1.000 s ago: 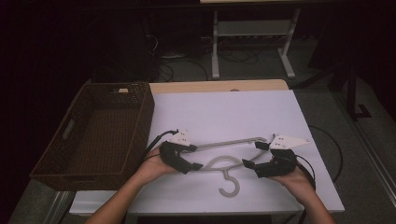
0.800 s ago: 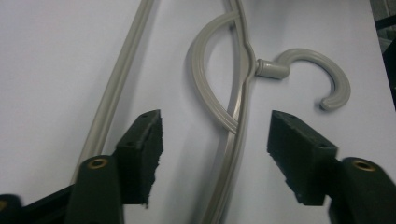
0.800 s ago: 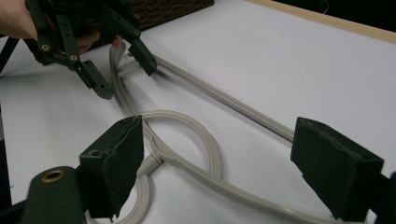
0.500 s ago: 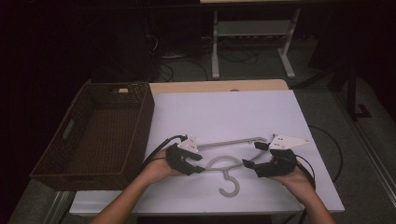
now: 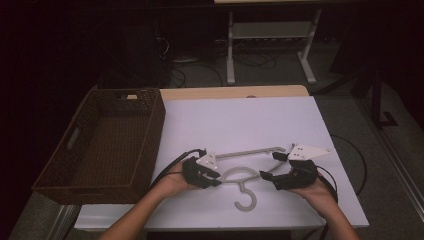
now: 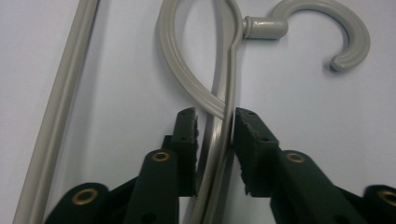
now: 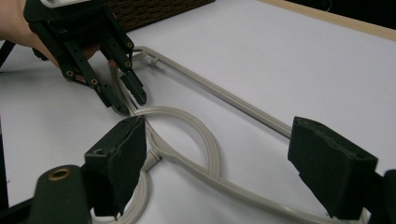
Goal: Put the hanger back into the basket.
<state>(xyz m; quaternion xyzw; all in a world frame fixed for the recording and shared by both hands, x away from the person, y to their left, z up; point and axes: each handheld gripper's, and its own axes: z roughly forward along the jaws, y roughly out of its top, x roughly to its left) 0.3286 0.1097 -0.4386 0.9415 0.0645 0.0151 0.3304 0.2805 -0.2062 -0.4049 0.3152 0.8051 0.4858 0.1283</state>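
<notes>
A pale grey plastic hanger (image 5: 245, 172) lies flat on the white table top (image 5: 240, 120), in the near half of it, between the two grippers. Its straight bottom bar faces the far side; its hook (image 5: 246, 199) points toward the person, open end curled. The two shoulder arms cross over each other at the neck and form a rounded loop just above the hook's collar. The arms are ribbed lengthwise, as the left gripper view shows (image 6: 205, 93).

The left gripper (image 5: 212, 179) sits at the hanger's left shoulder arm. Its jaws have just been closing, and they now stand narrow with the arm between them: the right pad touches the plastic, while a thin gap remains at the left pad (image 6: 187, 135). The right gripper (image 5: 269, 177) rests at the hanger's right side, jaws wide apart, straddling the right shoulder arm without pressing it; the pads (image 7: 119, 158) stand clear of the plastic.

The table top is a plain white sheet with a light wooden edge at the far side. A dark brown woven basket (image 5: 75, 170) stands at the table's left edge, beside the sheet. Beyond the table the room is dim: a dark floor, loose cables and a white metal stand (image 5: 270, 45).
</notes>
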